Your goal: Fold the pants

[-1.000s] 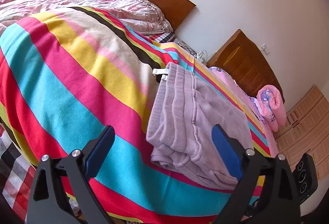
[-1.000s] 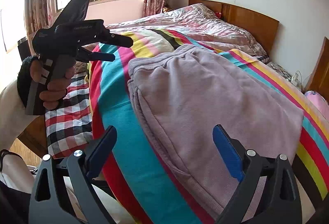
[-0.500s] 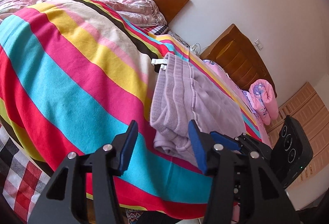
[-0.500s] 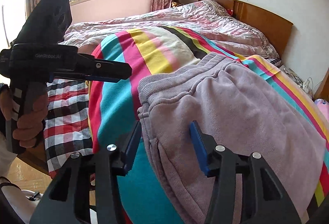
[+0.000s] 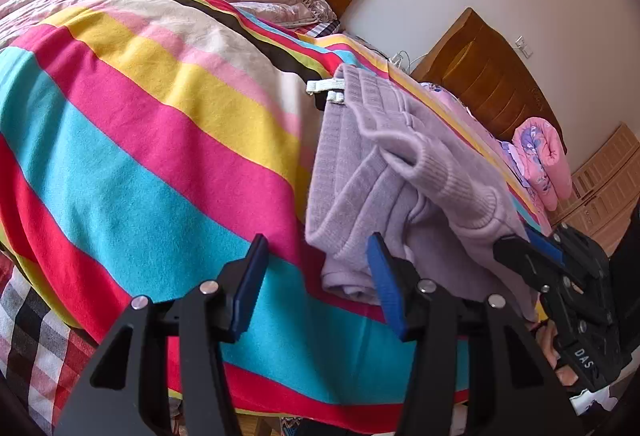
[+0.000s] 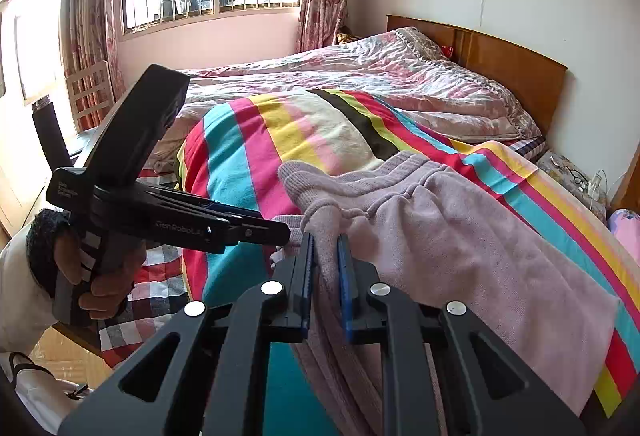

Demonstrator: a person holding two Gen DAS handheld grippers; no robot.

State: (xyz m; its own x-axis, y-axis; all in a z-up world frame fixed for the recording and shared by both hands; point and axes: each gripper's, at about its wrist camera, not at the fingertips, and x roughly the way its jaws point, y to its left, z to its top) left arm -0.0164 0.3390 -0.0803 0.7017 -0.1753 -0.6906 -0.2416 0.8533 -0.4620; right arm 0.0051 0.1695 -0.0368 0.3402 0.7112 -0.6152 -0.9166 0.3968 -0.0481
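Note:
Lilac knit pants (image 5: 352, 172) (image 6: 472, 236) lie folded on a striped blanket (image 5: 160, 156) (image 6: 248, 140) at the bed's near edge. My right gripper (image 6: 324, 240) has a bunched ribbed edge of the pants between its blue pads, and its jaws are closing on that fabric. The left wrist view shows the right gripper (image 5: 510, 244) holding that edge raised off the pile. My left gripper (image 5: 316, 248) is half open just left of the pants' near corner, with only blanket between its fingers. Its tips (image 6: 280, 232) sit beside the pants' edge, gripping nothing.
A pink quilt (image 6: 360, 76) covers the far half of the bed, below a wooden headboard (image 6: 512, 68). A checked sheet (image 5: 32, 336) hangs under the blanket. A pink roll (image 5: 544, 160) lies on a second bed at the right. A person's hand (image 6: 104, 288) holds the left gripper.
The right gripper went from wide open over the pants to closed on their edge, which it lifted. The left gripper narrowed to half open and dropped toward the pants' near corner.

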